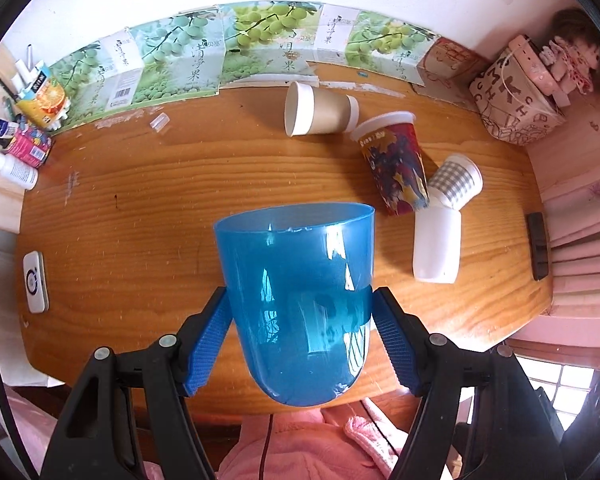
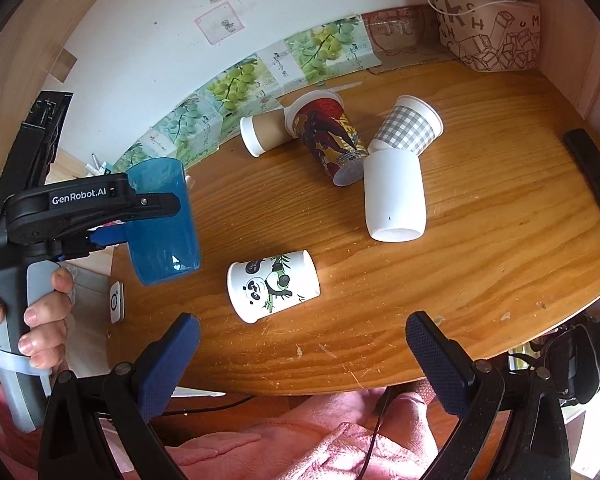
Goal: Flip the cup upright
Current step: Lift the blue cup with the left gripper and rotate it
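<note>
My left gripper point(image 1: 300, 312) is shut on a translucent blue plastic cup point(image 1: 296, 300) and holds it in the air above the table's near edge, mouth pointing away and up. The right wrist view shows the same blue cup point(image 2: 162, 220) held at the left, above the table. My right gripper point(image 2: 300, 344) is open and empty above the near edge, just short of a white panda-print cup point(image 2: 272, 286) lying on its side.
On the wooden table point(image 2: 460, 300) lie a brown-sleeved paper cup point(image 1: 320, 109), a red patterned cup point(image 1: 396, 168), a grey checked cup point(image 1: 456, 180) and a plain white cup point(image 1: 438, 246). A black phone point(image 2: 592, 172) is at the right, a white device point(image 1: 35, 282) at the left.
</note>
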Demonstrator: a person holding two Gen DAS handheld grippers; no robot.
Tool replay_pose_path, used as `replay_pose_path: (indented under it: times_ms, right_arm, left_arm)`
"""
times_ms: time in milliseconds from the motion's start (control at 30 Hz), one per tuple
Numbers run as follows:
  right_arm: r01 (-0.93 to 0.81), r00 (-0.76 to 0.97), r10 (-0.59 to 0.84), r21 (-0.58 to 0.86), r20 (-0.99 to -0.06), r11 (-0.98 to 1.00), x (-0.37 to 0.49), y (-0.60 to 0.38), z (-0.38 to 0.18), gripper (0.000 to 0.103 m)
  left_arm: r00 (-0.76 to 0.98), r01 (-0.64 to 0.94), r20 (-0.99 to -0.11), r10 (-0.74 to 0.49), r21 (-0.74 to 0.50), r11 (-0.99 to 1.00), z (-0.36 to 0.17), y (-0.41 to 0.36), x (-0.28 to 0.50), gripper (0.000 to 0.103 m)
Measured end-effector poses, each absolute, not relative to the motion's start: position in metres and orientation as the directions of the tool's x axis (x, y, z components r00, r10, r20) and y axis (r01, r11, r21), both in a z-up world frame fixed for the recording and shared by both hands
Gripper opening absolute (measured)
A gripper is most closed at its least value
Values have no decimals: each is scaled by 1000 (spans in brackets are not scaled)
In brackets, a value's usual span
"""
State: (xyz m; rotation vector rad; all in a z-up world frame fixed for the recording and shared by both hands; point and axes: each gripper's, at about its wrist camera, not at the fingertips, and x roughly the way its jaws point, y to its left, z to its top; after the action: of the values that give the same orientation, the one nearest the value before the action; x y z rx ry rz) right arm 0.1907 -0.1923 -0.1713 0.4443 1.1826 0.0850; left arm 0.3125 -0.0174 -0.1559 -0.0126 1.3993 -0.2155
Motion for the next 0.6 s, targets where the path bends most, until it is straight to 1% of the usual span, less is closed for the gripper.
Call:
replay_pose_path:
  times_ms: [267, 600]
  right_arm:
    - [83, 365, 327, 380, -872, 921, 163, -207, -170, 103]
    - [61, 324, 326, 363, -888, 930, 132, -237, -182, 103]
  left_arm:
    - [130, 153, -975, -178, -157, 976, -156, -45, 257, 75]
    - [71, 171, -981, -179, -165, 971, -183, -92, 216, 75]
